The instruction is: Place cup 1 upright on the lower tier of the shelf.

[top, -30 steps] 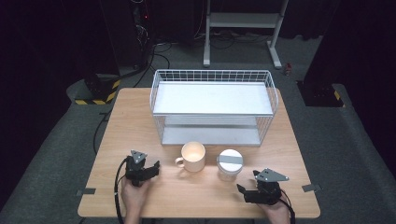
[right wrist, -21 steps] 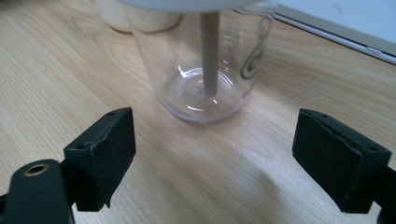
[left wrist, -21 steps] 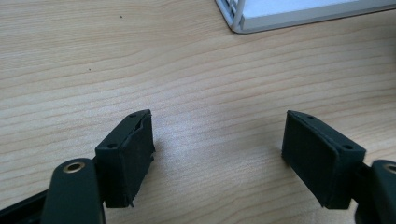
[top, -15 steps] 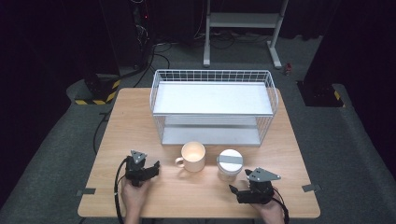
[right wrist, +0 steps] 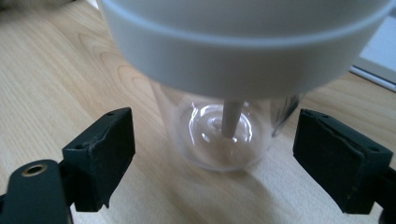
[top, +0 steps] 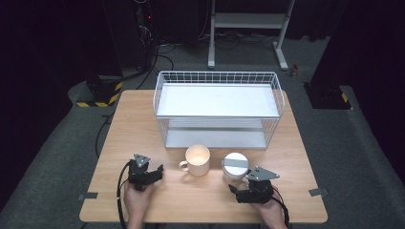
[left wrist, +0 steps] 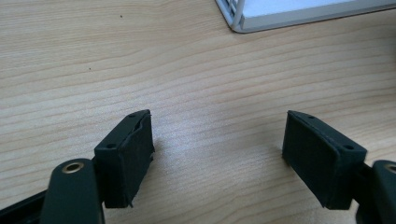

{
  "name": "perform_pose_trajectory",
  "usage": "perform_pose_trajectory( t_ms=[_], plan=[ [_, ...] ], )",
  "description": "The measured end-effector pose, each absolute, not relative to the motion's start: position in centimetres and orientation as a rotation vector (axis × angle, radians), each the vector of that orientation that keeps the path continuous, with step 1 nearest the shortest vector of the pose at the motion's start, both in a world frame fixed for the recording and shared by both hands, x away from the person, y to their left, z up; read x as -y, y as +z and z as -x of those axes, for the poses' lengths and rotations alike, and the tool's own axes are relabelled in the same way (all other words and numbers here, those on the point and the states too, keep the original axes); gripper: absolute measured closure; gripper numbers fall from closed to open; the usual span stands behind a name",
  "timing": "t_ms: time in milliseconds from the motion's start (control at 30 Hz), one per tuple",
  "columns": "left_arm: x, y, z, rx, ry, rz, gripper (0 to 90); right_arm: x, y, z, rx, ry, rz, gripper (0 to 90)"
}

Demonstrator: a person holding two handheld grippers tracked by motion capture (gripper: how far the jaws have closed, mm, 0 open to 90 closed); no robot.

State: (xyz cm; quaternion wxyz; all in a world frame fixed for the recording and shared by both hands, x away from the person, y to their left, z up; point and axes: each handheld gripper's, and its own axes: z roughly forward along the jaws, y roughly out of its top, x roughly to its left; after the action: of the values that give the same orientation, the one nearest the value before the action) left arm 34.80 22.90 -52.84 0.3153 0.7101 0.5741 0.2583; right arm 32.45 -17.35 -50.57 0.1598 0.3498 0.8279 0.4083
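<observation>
table (top: 143, 114): bare wood, wire basket (top: 217, 107) at its far side, still unfilled | jar (top: 235, 165): clear glass, white lid, standing beside mug (top: 197, 160); not yet gripped | right gripper (right wrist: 215, 158): jaws wide, flanking jar's base | left gripper (left wrist: 217, 154): jaws apart, nothing between

In my right gripper view the jar (right wrist: 219, 135) sits so close that its white lid (right wrist: 243, 42) is blurred and cut off by the top edge. From above, my right gripper (top: 237, 190) covers the jar's near side, and the bottom edge crops my hands.
</observation>
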Motion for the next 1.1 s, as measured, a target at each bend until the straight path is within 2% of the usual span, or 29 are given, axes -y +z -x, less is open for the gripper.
perform_pose_trajectory(
  t_ms=[1100],
  plan=[
    [-22.9,-52.8,-34.8,-1.513,0.680,-1.870,24.7,15.6,-50.5,-34.0,-2.296,1.152,-0.957,17.0]
  ],
)
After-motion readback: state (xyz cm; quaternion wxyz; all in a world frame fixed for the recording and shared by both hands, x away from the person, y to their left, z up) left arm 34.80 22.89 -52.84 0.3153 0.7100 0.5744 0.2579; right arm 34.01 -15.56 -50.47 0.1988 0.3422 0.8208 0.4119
